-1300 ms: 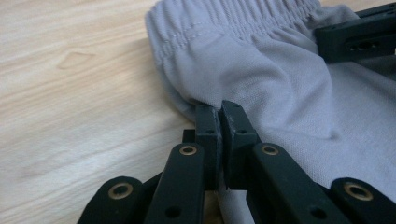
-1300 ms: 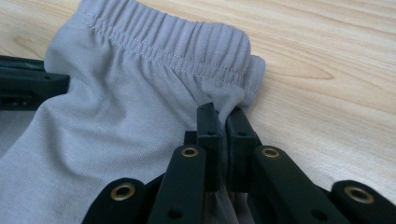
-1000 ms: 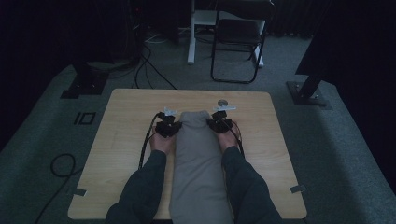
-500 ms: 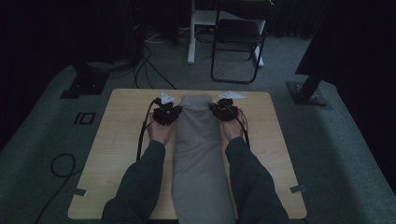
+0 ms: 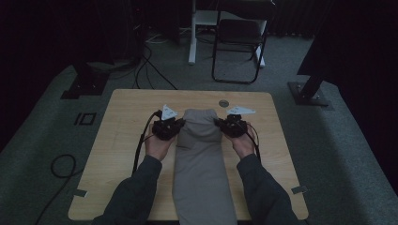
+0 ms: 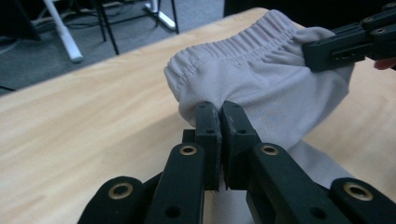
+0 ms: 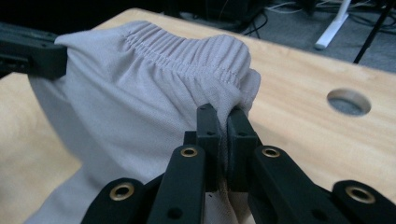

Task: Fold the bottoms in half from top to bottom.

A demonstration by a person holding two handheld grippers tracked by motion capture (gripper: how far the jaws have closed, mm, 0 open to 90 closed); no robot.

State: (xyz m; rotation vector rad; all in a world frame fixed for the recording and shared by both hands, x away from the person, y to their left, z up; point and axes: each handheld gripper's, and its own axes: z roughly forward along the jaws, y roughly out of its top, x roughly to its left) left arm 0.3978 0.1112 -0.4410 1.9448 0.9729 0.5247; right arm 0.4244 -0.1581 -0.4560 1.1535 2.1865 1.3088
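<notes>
A pair of grey trousers lies folded lengthwise down the middle of the wooden table, its elastic waistband at the far end. My left gripper is shut on the waistband's left corner. My right gripper is shut on the right corner. Both corners are lifted off the table, so the waistband end hangs between the grippers. In each gripper view the other gripper shows beyond the cloth, clamped on it.
A round hole sits in the table near its far edge. Beyond the table stand a black chair, a white stand and floor cables. Dark stand bases flank the table.
Both grippers have moved toward the far edge and risen, carrying the waistband end off the table. The trousers now stretch farther up the table.
</notes>
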